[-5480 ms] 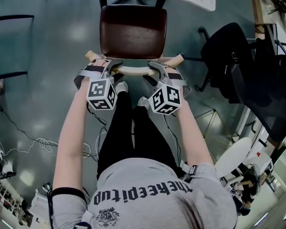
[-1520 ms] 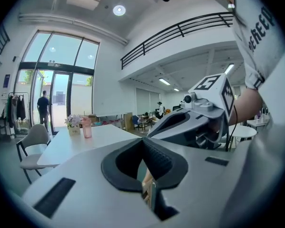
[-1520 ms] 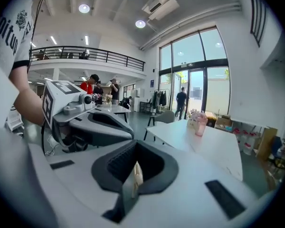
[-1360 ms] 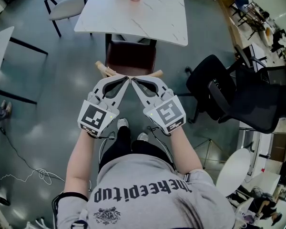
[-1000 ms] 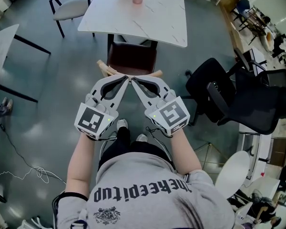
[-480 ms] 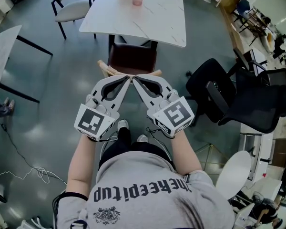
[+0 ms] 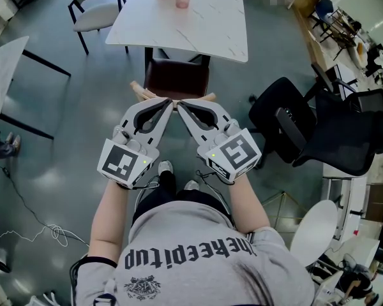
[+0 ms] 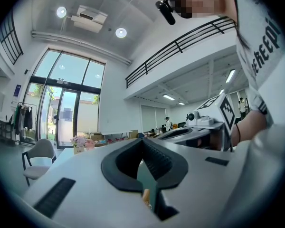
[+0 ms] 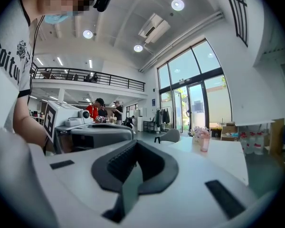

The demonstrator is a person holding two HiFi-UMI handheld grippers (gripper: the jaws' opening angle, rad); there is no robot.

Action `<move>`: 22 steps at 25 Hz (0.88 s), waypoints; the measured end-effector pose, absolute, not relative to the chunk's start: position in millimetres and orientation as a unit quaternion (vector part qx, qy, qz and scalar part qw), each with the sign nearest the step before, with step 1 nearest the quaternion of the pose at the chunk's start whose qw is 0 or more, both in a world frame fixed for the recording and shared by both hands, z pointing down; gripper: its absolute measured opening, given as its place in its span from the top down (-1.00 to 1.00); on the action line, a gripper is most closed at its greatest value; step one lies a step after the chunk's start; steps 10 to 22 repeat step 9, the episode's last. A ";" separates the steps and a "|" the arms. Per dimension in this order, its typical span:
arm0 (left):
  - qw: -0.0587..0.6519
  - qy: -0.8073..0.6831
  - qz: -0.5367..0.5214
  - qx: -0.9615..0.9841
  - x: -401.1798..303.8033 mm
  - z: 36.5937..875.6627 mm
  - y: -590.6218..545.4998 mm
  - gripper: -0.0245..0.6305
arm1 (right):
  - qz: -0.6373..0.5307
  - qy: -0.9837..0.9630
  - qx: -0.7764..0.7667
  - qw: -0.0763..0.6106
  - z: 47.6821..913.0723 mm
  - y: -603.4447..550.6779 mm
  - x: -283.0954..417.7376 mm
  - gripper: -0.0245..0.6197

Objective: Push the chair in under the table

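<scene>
Left gripper (image 7: pixel 168 102) and right gripper (image 7: pixel 180 103) are pointing level, tips side by side, jaws pressed together, gripping nothing. The chair (image 7: pixel 177 76) is sitting just ahead, partly beneath the counter (image 7: pixel 207 24), backrest crosswise, equally near both.

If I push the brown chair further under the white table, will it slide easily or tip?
The chair would probably slide, not tip: the floor looks smooth and glossy. It seems rigid, with a wooden back rail on a dark frame, so a low push should carry through. Its slim build suggests modest weight.
</scene>
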State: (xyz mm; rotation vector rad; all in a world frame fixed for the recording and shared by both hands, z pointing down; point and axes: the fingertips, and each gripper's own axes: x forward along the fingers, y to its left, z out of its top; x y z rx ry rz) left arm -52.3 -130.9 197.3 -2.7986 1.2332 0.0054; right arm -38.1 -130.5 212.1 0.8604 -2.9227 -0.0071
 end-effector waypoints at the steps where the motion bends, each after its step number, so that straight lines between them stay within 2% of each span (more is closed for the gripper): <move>1: 0.043 0.402 0.003 -0.915 -52.7 196.1 -130.8 0.88 | -0.003 -0.958 0.282 0.046 210.6 -130.6 -38.7 0.90; 22: 0.049 0.402 0.010 -0.914 -55.0 189.2 -131.8 0.88 | -0.008 -0.959 0.282 0.035 202.3 -133.4 -41.2 0.90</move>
